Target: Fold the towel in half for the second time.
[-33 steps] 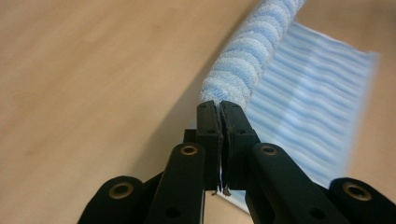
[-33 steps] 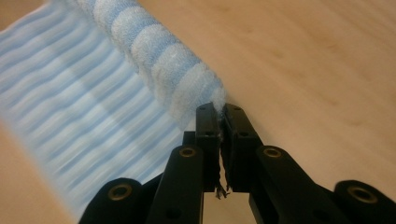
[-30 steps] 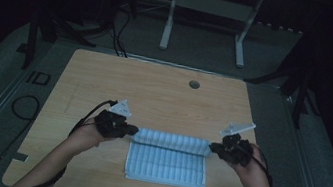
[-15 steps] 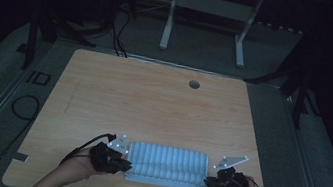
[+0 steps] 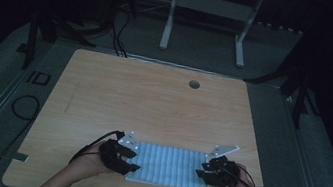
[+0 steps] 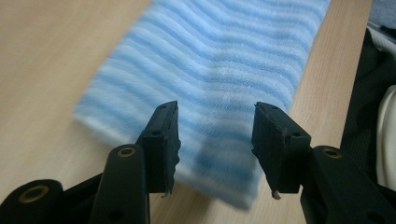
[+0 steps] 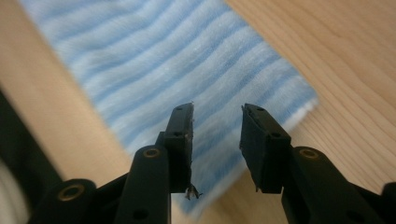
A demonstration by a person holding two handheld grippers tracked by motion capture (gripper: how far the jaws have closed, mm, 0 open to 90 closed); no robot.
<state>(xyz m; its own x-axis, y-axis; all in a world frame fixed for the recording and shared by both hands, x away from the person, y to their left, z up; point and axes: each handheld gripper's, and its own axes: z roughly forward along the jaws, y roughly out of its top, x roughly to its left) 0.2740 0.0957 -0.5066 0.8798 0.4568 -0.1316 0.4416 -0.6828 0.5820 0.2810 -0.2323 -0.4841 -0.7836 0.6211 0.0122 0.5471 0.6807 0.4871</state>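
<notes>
A folded blue-and-white striped cloth [image 5: 168,166] lies flat near the table's front edge. My left gripper [image 5: 124,159] sits at its left end, open, jaws apart just above the cloth [image 6: 219,88] with nothing between them [image 6: 215,144]. My right gripper [image 5: 207,173] sits at the cloth's right end, also open [image 7: 215,144], hovering over the striped cloth [image 7: 159,70] near its corner. Both hands hold the grippers from the bottom of the high view.
The wooden table [image 5: 153,101] has a round cable hole [image 5: 194,84] near its far edge. Cables [image 5: 20,106] lie on the floor at left. A white metal stand [image 5: 208,9] is beyond the table.
The cloth's far half was folded toward the front edge, making it a narrower strip. Both grippers have let go of it and now stand open at its ends.
</notes>
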